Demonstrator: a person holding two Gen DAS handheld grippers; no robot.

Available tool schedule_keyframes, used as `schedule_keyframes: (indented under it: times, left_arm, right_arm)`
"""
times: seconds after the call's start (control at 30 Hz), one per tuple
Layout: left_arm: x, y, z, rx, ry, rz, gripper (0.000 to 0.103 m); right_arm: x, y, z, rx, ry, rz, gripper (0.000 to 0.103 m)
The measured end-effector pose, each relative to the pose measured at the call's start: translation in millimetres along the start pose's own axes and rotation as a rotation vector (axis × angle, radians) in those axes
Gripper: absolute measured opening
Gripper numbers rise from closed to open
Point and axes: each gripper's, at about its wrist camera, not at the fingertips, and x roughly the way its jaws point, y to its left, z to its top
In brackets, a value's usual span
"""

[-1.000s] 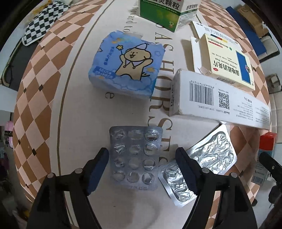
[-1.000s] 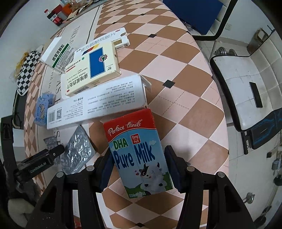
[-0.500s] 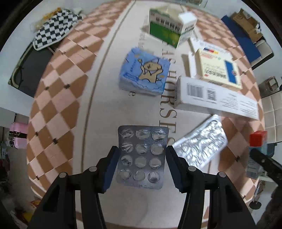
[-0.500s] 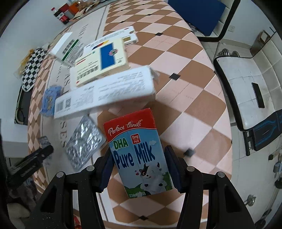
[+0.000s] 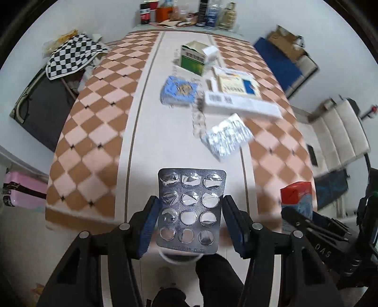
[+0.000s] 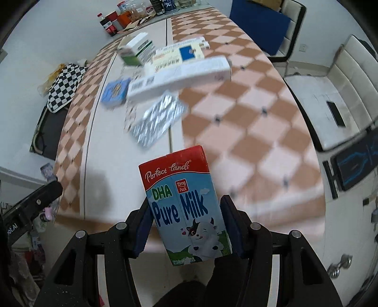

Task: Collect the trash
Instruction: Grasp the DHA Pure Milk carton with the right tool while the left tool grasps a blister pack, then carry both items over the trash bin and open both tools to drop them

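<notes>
the left gripper [image 5: 190, 220] pinched a silver pill sheet [image 5: 191, 207] by its two long sides. most of its little bubbles were torn open. the sheet was up in the air, over the near edge of the table [image 5: 151, 132], not touching it.

the right gripper [image 6: 186, 224] squeezed a milk carton [image 6: 183, 203] between its two fingers [image 6: 143, 226]. the carton had a red top and a blue front with a little cow on it, and the words "pure milk". it was held up off the table too, tilted a bit to the left. in the left view the same carton showed at the far right, red top up.

more trash lay on the table, well away from both grippers. a crinkly foil sheet [image 5: 226, 138] lay nearest, on the pale strip down the middle of the table. just behind it lay a long white box [image 5: 241, 105] with a bar code. a yellow and blue box [image 5: 238, 86] sat right behind that, touching it or nearly so. a blue tissue pack [image 5: 178, 91] lay to the left of the boxes. a green and white box [image 5: 195, 57] with its flap open stood further back. all of these looked blurry.

at the far end of the table stood some bottles [image 5: 208, 11] and cans. a black and white checked cloth [image 5: 70, 54] lay off the left side of the table. a white chair [image 6: 330, 94] stood on the right.
</notes>
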Motion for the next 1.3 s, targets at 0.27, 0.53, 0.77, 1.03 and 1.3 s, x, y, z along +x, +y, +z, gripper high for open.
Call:
schedule_keyframes:
  times: [0.27, 0.53, 0.77, 1.03, 1.3]
  left_arm:
    - [21, 24, -114, 0.007, 0.155, -0.103, 0.052]
    - [167, 62, -190, -0.177, 0.362, -0.211, 0.052]
    - [300, 86, -218, -0.306, 0.448, -0.264, 0.053]
    - [356, 94, -236, -0.237, 0.443, -0.145, 0.099]
    - [332, 95, -245, -0.069, 0.345, 0.093, 0.099]
  right_arm:
    - [10, -13, -155, 0.130, 0.113, -0.017, 0.058]
    - [130, -51, -239, 0.257, 0.231, -0.002, 0.058]
    - [250, -78, -269, 0.307, 0.257, 0.048, 0.058]
    - [362, -96, -266, 0.360, 0.243, 0.111, 0.090]
    - [381, -87, -257, 0.237, 0.255, 0.025, 0.102]
